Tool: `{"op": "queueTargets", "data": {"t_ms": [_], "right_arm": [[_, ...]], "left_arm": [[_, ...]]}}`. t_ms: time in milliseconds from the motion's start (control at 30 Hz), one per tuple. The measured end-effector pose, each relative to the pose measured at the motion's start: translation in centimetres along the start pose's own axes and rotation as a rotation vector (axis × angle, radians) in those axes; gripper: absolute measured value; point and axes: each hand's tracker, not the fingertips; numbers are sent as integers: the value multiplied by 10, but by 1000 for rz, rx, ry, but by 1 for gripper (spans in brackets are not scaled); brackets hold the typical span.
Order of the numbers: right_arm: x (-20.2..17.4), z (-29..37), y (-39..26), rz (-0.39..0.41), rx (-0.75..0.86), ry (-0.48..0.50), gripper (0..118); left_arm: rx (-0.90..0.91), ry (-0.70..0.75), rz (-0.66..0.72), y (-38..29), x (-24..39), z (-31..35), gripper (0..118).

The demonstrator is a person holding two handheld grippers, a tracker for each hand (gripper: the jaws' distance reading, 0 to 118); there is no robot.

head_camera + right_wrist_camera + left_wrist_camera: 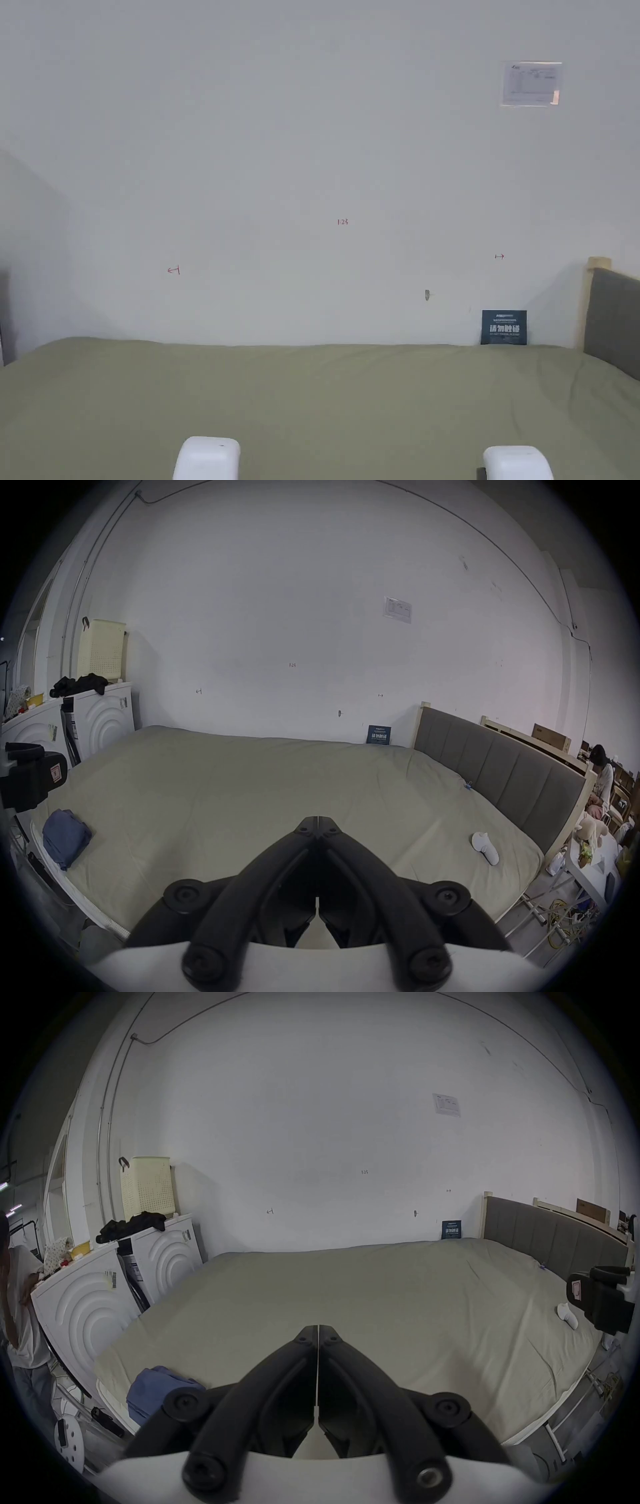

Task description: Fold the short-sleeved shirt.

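A blue garment (pixel 65 836) lies bunched at the near left corner of the olive-green bed (pixel 259 791); the left gripper view has the same blue garment (pixel 156 1387) low on the left. My left gripper (pixel 318 1327) hangs over the bed's near edge, jaws pressed together with nothing between them. My right gripper (pixel 318 817) is held likewise, shut and empty, to the right of the garment. The head view catches the white tops of the left gripper (pixel 207 458) and the right gripper (pixel 517 462) at the bottom edge. Each gripper also appears at the side of the other's view.
A grey padded headboard (pixel 502 778) bounds the bed on the right. A small white object (pixel 485 847) lies near the bed's right edge. White appliances (pixel 104 1297) with a cream basket (pixel 147 1187) and dark clothes stand left of the bed. A person (pixel 20 1303) stands far left, another person (pixel 602 781) far right.
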Motion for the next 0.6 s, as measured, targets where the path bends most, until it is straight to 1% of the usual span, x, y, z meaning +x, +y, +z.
{"op": "queueTargets", "data": {"t_ms": [133,300,333,367,400,433,467,500,533,600], "right_arm": [[-1,4,7,3,23,5,1],[-3,9,17,2,43,3,2],[-3,10,19,-2,38,1,10],[-2,11,22,-7,27,2,34],[0,11,24,-25,17,9,71],[1,10,26,-37,-4,14,105],[3,13,26,-53,29,26,112],[2,15,28,-46,48,12,114],[1,15,30,-32,46,-6,115],[2,14,36,-24,36,18,118]], "left_arm": [[51,-2,9,11,0,12,0],[70,-14,21,20,-1,17,0],[73,-11,24,21,-1,17,4],[80,-6,29,21,-1,18,11],[92,-1,35,21,-2,17,20],[93,-5,38,23,-3,18,53],[88,-9,43,26,-3,17,80],[85,-9,43,28,-3,17,98],[94,-6,46,29,-3,17,107],[112,-5,46,34,-3,20,107]]}}
